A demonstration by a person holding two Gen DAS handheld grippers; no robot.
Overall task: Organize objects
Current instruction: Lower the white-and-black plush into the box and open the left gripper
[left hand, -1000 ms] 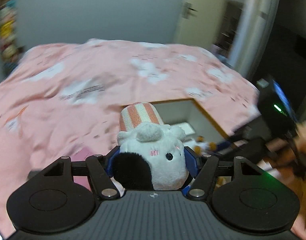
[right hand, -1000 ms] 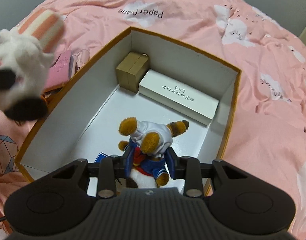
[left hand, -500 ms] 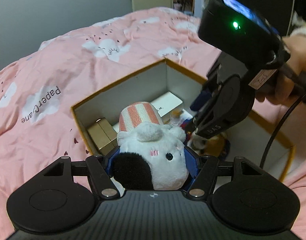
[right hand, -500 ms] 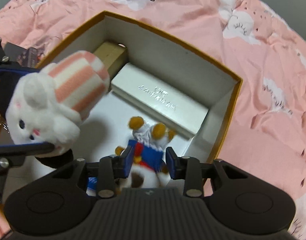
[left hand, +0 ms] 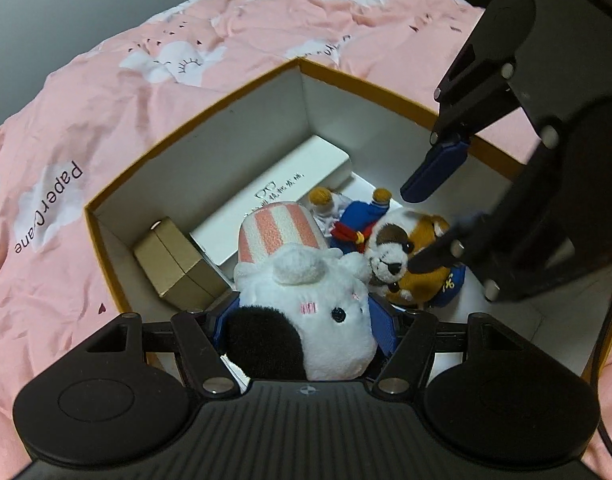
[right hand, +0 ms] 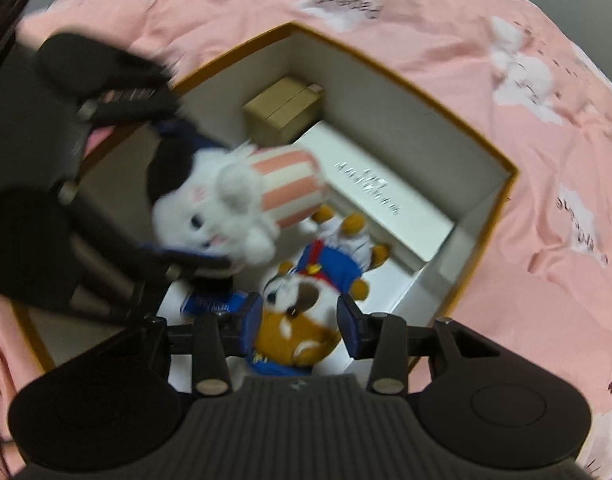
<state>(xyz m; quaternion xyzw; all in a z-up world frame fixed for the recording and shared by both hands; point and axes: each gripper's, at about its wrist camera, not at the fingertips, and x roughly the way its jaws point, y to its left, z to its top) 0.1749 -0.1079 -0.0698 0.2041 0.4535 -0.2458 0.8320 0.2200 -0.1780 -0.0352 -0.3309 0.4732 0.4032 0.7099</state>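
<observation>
Above the orange-rimmed box [left hand: 386, 92] on the pink bed [left hand: 106, 100], held a white plush cow [left hand: 318, 304] in the left gripper [left hand: 302, 316], blue fingers [left hand: 382, 320] clamped on either side of its body. Carried the cow with its black patch toward the camera and its pink-striped hat pointing down into the box, clear of the box floor.

Hung the right gripper [right hand: 300, 306] low inside the same box, fingers [right hand: 346, 304] spread apart on either side of the head of a plush dog [right hand: 306, 296]. Could not tell whether either finger touched the dog; gripped nothing. Saw from the left wrist view the same right gripper [left hand: 432, 216], one finger raised above the dog [left hand: 402, 256] and the other close by its snout.

Found the dog lying on its back on the white box floor, in blue clothes with a red scarf, feet toward a long white case [left hand: 274, 196]. Noted that case lying flat along the far wall, printed with a small glasses mark, and a brown carton [left hand: 174, 264] in the corner just beside its end. Made out a blue packet [right hand: 210, 304] on the floor near the dog, partly under the left gripper [right hand: 186, 196]. Read the right wrist view as blurred around the cow [right hand: 226, 196].
</observation>
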